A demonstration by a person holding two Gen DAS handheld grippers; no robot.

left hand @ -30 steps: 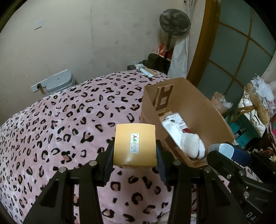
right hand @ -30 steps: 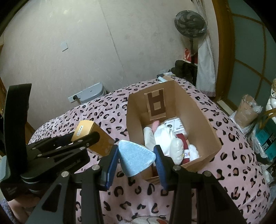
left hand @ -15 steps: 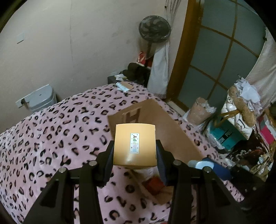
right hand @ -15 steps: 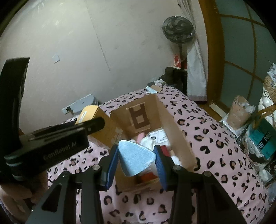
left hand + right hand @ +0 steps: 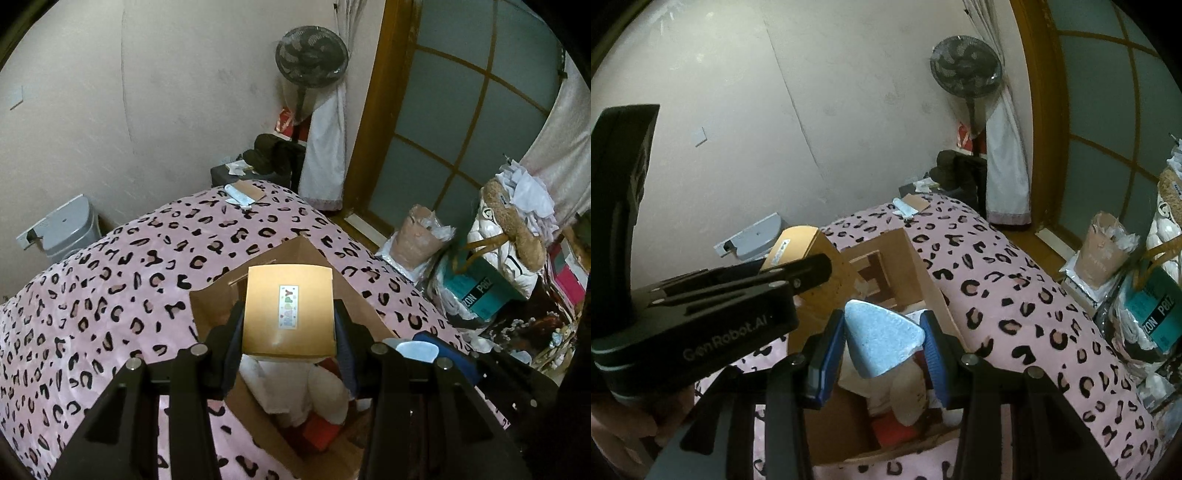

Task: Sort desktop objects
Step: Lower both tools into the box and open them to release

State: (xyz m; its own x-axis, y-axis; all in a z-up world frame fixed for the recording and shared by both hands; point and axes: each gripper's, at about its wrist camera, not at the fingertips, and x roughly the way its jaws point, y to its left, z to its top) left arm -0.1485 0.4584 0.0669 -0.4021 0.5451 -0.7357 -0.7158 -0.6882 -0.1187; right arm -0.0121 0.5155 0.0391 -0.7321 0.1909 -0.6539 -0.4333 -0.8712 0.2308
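Moved since a second ago: both tongs have carried their loads from beside the carton to above its open top.
Box: orange box (image 5: pixel 289 314) with a "HAPPY" sticker, clamped between the left tongs (image 5: pixel 288 334), hanging over the carton (image 5: pixel 210 306).
Sponge: blue wedge sponge (image 5: pixel 882 336), pinched in the right tongs (image 5: pixel 882 347), also over the carton, just right of the box.
Carton contents: white soft things (image 5: pixel 908 384) and a red item (image 5: pixel 894 430) fill the near half.
Surface: leopard-print bed (image 5: pixel 110 277), soft, so the carton may tip if pushed.
How to do it well: lower each load before opening; keep the two tongs apart; I judge the far, emptier end suits the box.
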